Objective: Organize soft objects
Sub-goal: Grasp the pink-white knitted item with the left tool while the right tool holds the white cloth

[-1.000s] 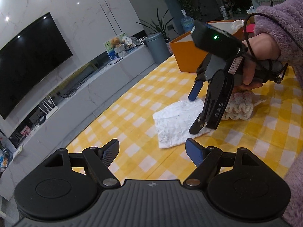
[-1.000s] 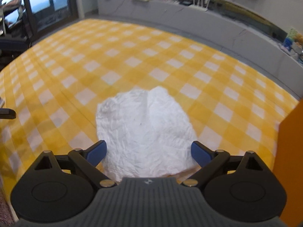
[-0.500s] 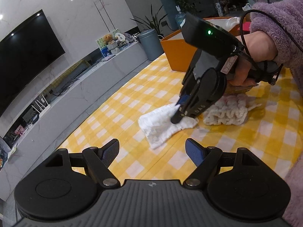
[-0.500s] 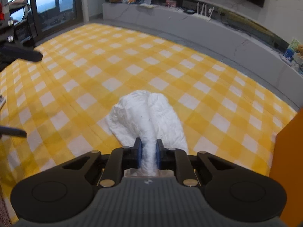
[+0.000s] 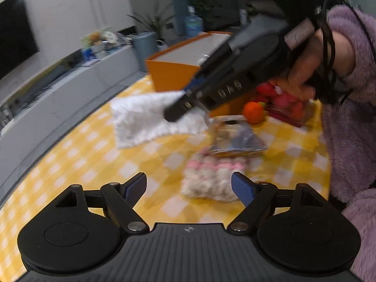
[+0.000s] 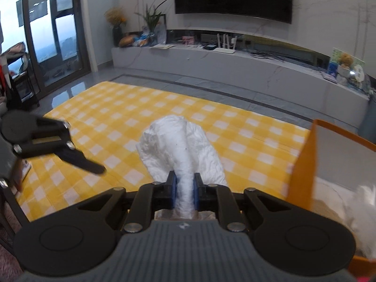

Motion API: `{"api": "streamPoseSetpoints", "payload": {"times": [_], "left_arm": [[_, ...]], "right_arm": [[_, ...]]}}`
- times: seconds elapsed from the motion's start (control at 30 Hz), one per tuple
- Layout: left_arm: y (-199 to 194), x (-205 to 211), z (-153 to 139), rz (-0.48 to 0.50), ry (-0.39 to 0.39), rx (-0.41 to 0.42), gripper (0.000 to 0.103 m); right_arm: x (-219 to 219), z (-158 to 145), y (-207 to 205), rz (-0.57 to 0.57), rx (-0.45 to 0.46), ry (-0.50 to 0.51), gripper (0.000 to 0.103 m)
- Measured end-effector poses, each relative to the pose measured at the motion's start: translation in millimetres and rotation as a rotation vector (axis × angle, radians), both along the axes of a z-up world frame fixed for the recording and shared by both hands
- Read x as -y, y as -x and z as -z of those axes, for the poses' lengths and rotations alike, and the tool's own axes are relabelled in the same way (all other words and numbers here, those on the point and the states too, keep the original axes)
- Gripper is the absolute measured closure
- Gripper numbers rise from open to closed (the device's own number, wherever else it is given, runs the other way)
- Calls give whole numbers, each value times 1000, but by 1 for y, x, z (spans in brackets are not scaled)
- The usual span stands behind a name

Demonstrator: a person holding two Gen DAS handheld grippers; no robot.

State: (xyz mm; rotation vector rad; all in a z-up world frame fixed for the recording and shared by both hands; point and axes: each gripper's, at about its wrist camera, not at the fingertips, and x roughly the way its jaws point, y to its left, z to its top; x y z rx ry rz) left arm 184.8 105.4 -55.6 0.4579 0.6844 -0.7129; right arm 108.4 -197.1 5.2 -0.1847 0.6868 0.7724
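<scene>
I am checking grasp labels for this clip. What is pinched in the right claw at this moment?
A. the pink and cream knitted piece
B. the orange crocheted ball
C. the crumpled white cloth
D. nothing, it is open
C: the right claw is shut on a bunched fold of the crumpled white cloth, which hangs lifted off the yellow checked tablecloth.
</scene>
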Motion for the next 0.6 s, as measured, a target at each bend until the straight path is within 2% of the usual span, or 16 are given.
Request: {"api": "streamPoseSetpoints", "payload": {"times": [0.1,0.2,0.43,0.6], "left_arm": [[-13,20,13,46,-29,-81,4],[-27,35,28,73,-72,-148,4],[-48,49,55,70,-136,-215,4],[-52,56,63,72,-178,-223,5]], "right_arm": [[18,-2,-1,28,-29,-22,90],[27,-2,2,28,-15,-7,90],[39,13,-1,26,-52,-3,90],[40,26,-2,16,-86,-4,90]]}}
